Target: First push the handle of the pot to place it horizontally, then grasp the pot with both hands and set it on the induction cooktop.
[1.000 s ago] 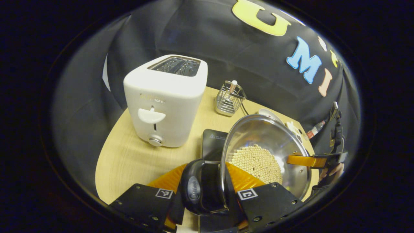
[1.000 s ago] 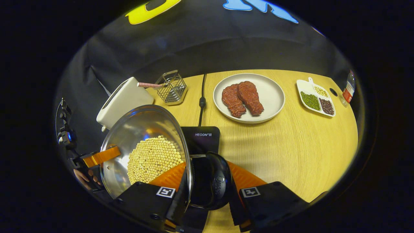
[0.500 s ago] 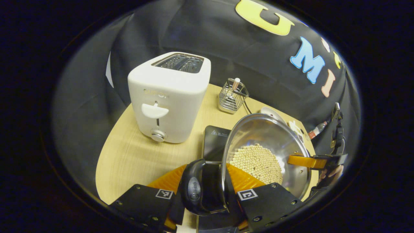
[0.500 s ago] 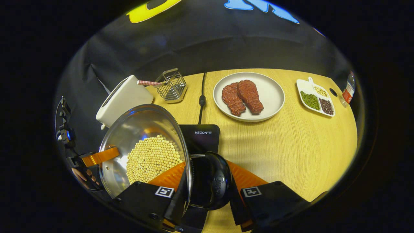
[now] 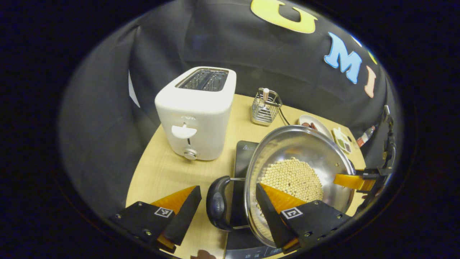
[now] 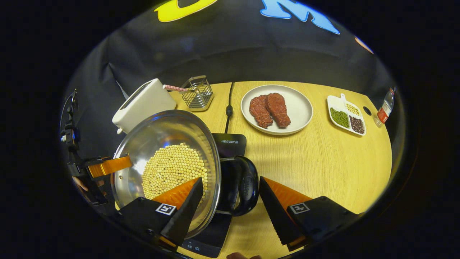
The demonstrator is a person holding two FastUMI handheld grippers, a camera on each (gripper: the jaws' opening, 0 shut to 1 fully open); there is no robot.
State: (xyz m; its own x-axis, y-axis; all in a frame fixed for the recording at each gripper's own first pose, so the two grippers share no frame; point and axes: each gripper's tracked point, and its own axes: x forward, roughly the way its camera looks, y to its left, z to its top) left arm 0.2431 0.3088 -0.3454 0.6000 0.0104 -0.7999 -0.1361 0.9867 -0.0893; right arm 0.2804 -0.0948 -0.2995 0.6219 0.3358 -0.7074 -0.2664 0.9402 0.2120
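Observation:
A steel pot point(image 5: 298, 176) holding pale round beans rests on the black induction cooktop point(image 5: 242, 158). My left gripper point(image 5: 227, 187) is open. Its fingers stand on either side of the pot's black side handle point(image 5: 217, 203) without touching it, one over the pot's rim. In the right gripper view the pot point(image 6: 169, 162) sits on the cooktop point(image 6: 230, 142). My right gripper point(image 6: 230, 179) is open around the opposite black handle point(image 6: 246, 185), clear of it. Each gripper shows past the pot's far rim in the other's view.
A white toaster point(image 5: 196, 115) stands left of the cooktop, with a wire basket point(image 5: 265, 107) behind it. On the wooden table point(image 6: 323, 162) are a plate of meat point(image 6: 294, 108), a divided bean dish point(image 6: 346, 115), a small bottle point(image 6: 382, 111) and the cooktop's cable point(image 6: 228, 108).
Both grippers were shut on the pot's handles and have opened, letting them go. The pot has settled lower onto the cooktop and both grippers have drawn back a little.

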